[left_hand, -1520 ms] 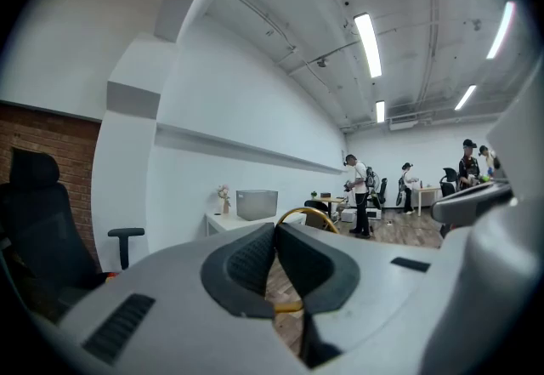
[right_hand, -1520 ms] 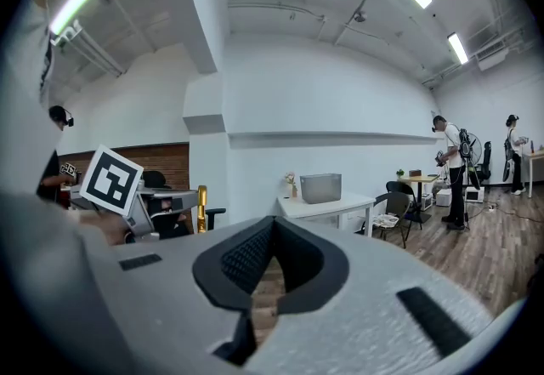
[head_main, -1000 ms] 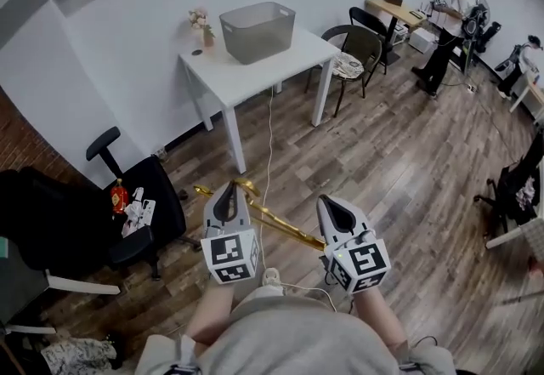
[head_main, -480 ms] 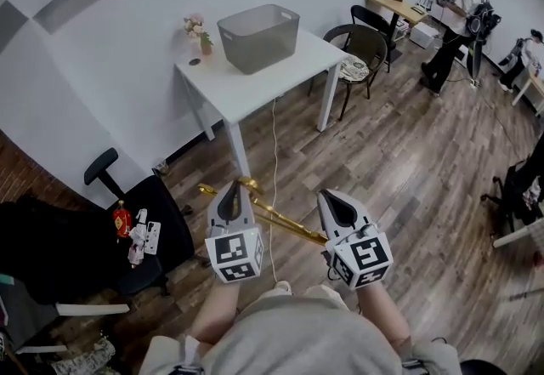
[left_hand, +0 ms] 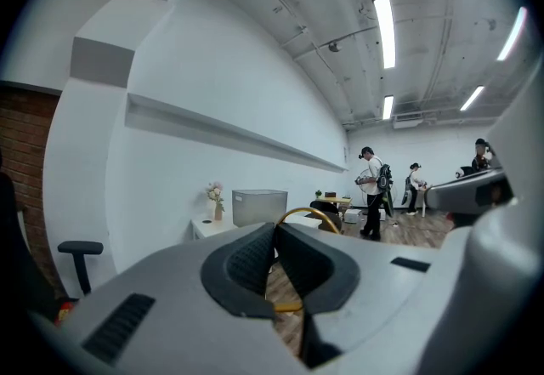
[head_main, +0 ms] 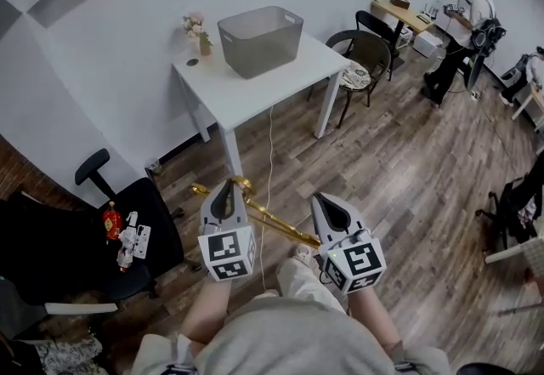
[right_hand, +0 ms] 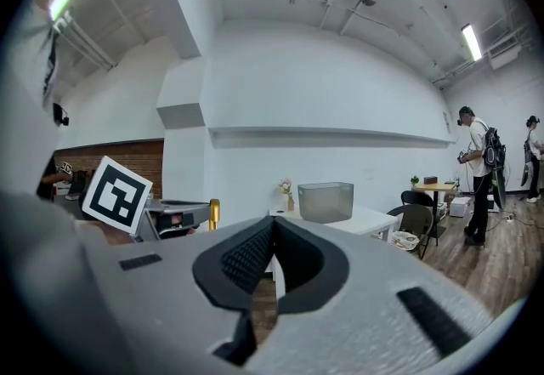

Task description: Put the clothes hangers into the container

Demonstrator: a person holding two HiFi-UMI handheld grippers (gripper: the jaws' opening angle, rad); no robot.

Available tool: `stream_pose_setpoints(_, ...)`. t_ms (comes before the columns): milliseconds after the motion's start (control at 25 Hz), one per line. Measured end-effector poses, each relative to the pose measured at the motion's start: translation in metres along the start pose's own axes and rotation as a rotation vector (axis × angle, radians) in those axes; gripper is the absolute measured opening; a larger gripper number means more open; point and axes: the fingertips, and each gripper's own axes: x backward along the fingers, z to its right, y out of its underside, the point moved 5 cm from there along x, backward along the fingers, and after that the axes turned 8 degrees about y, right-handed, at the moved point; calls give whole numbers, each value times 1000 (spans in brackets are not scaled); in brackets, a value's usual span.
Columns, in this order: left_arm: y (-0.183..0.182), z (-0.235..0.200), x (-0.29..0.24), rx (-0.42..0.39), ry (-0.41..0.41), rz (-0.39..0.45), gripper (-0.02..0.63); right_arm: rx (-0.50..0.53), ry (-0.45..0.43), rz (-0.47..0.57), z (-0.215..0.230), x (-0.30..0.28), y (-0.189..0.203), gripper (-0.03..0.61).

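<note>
A gold clothes hanger (head_main: 276,222) hangs level above the wooden floor between my two grippers. My left gripper (head_main: 225,192) is shut on it near the hook, and the gold hook (left_hand: 308,216) curves up just past the closed jaws (left_hand: 274,233). My right gripper (head_main: 327,207) is shut, with nothing showing between its pads (right_hand: 274,229); the hanger's right end runs under its body. The grey plastic container (head_main: 259,40) stands on a white table (head_main: 280,80) ahead, and also appears in both gripper views, container (left_hand: 259,205), container (right_hand: 327,199).
A small vase of flowers (head_main: 200,31) stands left of the container. A black office chair (head_main: 127,220) with small items on it is at my left, a dark chair (head_main: 361,54) is right of the table. A white cable (head_main: 270,152) hangs under the table. A person (head_main: 463,25) stands far right.
Both grippers keep the hanger at the same height and spacing. The table and container have come slightly nearer, and the far person has shifted right.
</note>
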Motion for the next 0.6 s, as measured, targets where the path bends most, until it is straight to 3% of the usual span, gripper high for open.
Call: stream_pose_setpoints(600,-29,8,-143,-19,-97,29,15,47,-77,42,109,-116,-26,-2)
